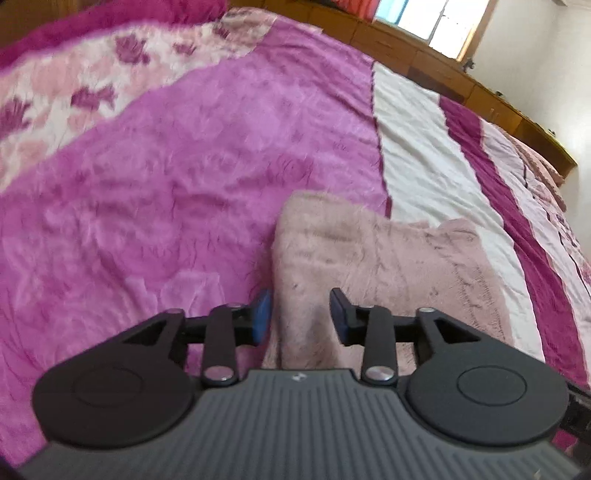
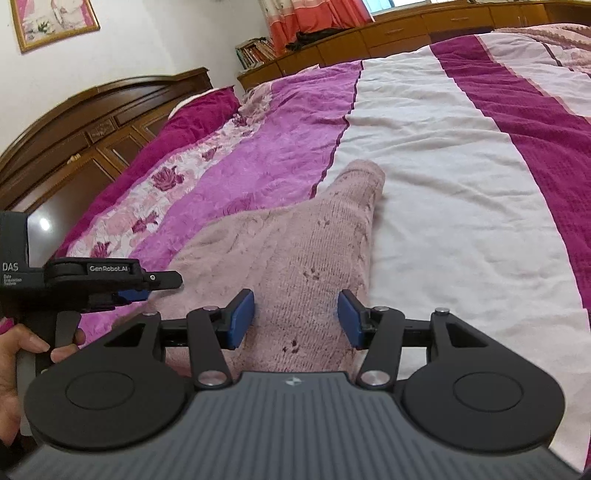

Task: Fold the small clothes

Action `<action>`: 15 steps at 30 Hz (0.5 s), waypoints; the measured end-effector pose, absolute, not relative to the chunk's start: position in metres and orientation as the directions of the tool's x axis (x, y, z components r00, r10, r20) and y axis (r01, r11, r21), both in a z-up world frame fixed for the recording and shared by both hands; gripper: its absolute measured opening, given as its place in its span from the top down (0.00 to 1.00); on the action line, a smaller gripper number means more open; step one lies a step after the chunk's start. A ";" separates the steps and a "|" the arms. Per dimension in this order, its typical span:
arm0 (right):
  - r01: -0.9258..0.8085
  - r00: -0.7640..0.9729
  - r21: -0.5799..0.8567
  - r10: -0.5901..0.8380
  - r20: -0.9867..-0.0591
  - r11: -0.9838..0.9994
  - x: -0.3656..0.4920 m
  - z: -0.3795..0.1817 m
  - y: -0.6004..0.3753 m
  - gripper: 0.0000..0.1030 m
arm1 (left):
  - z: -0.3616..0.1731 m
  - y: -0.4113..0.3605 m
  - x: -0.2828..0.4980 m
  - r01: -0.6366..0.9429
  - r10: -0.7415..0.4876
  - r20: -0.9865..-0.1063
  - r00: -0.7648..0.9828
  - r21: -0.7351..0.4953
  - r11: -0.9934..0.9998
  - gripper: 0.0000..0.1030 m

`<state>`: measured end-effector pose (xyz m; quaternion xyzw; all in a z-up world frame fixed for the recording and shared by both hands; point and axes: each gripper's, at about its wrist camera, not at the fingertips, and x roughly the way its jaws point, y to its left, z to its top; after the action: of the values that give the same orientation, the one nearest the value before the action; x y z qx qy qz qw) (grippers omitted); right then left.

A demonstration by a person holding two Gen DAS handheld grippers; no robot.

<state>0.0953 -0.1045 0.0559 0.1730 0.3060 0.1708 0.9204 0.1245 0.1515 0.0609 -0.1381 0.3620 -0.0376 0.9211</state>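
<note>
A small pale pink knitted garment (image 1: 373, 258) lies on the bed, partly folded, with one sleeve-like part reaching away. It also shows in the right wrist view (image 2: 295, 251). My left gripper (image 1: 301, 317) is open, its blue pads either side of the garment's near left edge, just above it. My right gripper (image 2: 295, 317) is open over the garment's near right part, holding nothing. The left gripper also shows from the side in the right wrist view (image 2: 147, 284), low over the garment's left edge.
The bed is covered by a spread (image 2: 443, 155) with magenta, white and floral stripes. A wooden headboard (image 2: 92, 122) stands at the left, low wooden cabinets (image 2: 388, 33) along the far side under a window. A hand (image 2: 22, 350) holds the left gripper's handle.
</note>
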 end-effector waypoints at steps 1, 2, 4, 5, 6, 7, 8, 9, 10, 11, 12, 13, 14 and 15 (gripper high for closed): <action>-0.197 0.756 0.433 0.417 -0.504 0.880 0.098 0.056 -0.107 0.43 | 0.062 0.150 0.126 -0.020 -0.170 -0.655 0.736 -0.273 0.962 0.43; -0.182 0.757 0.442 0.412 -0.507 0.878 0.099 0.056 -0.109 0.43 | 0.063 0.148 0.128 -0.013 -0.169 -0.657 0.735 -0.262 0.965 0.39; -0.155 0.756 0.473 0.413 -0.508 0.867 0.103 0.053 -0.116 0.39 | 0.058 0.146 0.133 -0.009 -0.168 -0.673 0.720 -0.251 0.968 0.39; -0.142 0.754 0.493 0.417 -0.507 0.858 0.106 0.051 -0.120 0.35 | 0.054 0.146 0.136 -0.017 -0.168 -0.690 0.704 -0.253 0.967 0.39; -0.127 0.751 0.512 0.419 -0.510 0.850 0.110 0.049 -0.123 0.33 | 0.048 0.147 0.138 -0.029 -0.168 -0.707 0.687 -0.258 0.966 0.38; -0.118 0.745 0.526 0.425 -0.514 0.842 0.114 0.046 -0.126 0.29 | 0.044 0.149 0.139 -0.041 -0.175 -0.715 0.677 -0.274 0.961 0.36; -0.111 0.737 0.545 0.437 -0.515 0.831 0.117 0.043 -0.128 0.27 | 0.040 0.152 0.138 -0.058 -0.180 -0.711 0.679 -0.296 0.953 0.32; -0.105 0.730 0.563 0.448 -0.516 0.820 0.120 0.039 -0.130 0.26 | 0.038 0.155 0.135 -0.074 -0.177 -0.706 0.685 -0.310 0.948 0.29; -0.097 0.721 0.587 0.463 -0.516 0.804 0.123 0.035 -0.132 0.25 | 0.036 0.157 0.134 -0.086 -0.174 -0.707 0.685 -0.315 0.945 0.27; -0.089 0.712 0.608 0.478 -0.515 0.789 0.125 0.031 -0.134 0.25 | 0.035 0.159 0.134 -0.087 -0.179 -0.707 0.684 -0.322 0.943 0.27; -0.080 0.703 0.632 0.493 -0.513 0.771 0.128 0.028 -0.136 0.25 | 0.035 0.159 0.133 -0.088 -0.181 -0.706 0.684 -0.326 0.941 0.27; -0.072 0.694 0.657 0.512 -0.507 0.750 0.131 0.024 -0.138 0.25 | 0.035 0.160 0.133 -0.087 -0.182 -0.707 0.683 -0.327 0.941 0.27; -0.066 0.687 0.672 0.522 -0.506 0.738 0.133 0.022 -0.138 0.25 | 0.035 0.160 0.133 -0.087 -0.184 -0.709 0.681 -0.327 0.941 0.28; -0.059 0.681 0.684 0.530 -0.505 0.728 0.136 0.019 -0.139 0.25 | 0.036 0.160 0.132 -0.087 -0.187 -0.711 0.678 -0.330 0.940 0.28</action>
<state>0.1356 -0.1386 0.0186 0.3266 0.3604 0.1721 0.8567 0.1321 0.1605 0.0360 -0.1710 0.4002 -0.0279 0.8999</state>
